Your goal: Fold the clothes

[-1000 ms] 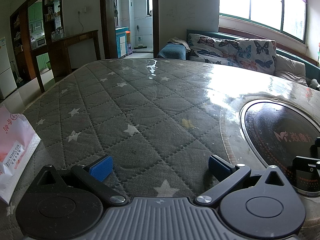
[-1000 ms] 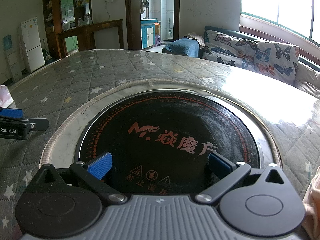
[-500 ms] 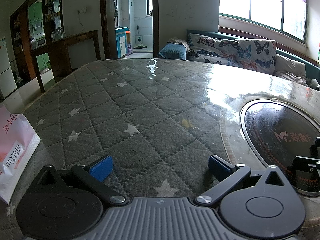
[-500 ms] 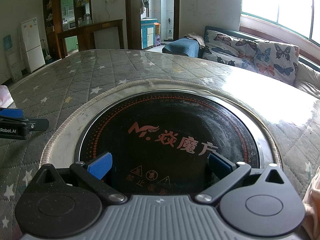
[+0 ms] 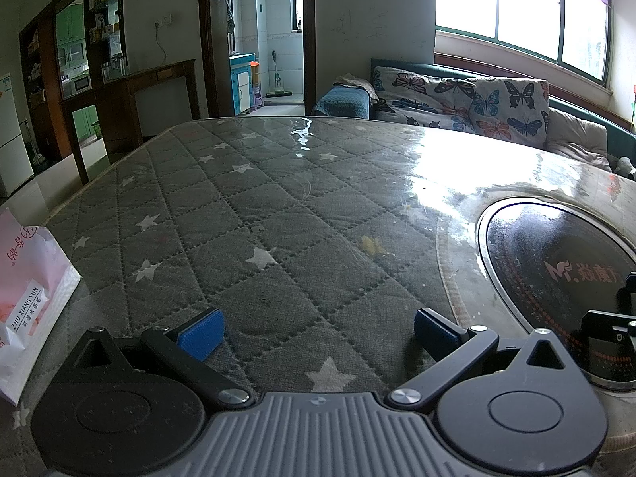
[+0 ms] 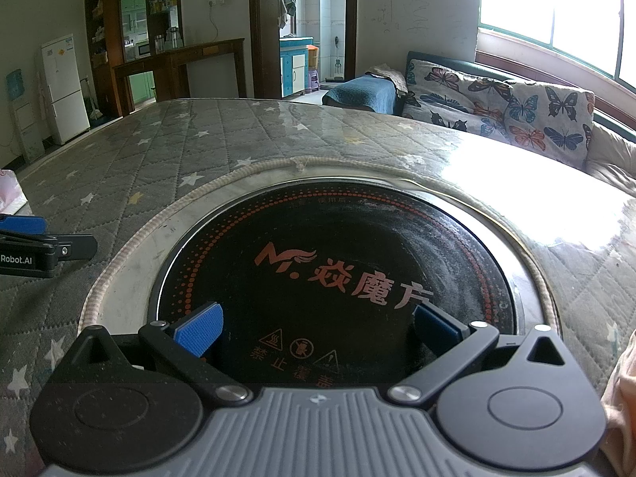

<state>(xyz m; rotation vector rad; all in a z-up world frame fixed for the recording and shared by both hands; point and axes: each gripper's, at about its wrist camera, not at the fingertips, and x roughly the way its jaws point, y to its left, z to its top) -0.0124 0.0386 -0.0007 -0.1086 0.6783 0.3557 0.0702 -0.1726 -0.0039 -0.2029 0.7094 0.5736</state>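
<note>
Resting low over the quilted table cover (image 5: 254, 214), both grippers are seen spread wide and empty. A peach cloth edge (image 6: 620, 389), probably the garment, is glimpsed just right of the right gripper (image 6: 316, 328), the nearer one; the left gripper (image 5: 318, 328) lies farther off.

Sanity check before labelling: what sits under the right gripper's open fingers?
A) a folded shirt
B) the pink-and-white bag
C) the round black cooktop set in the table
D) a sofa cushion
C: the right gripper is open with nothing between its fingers, over the round black cooktop, which is ringed by the grey star-quilted cover.
</note>
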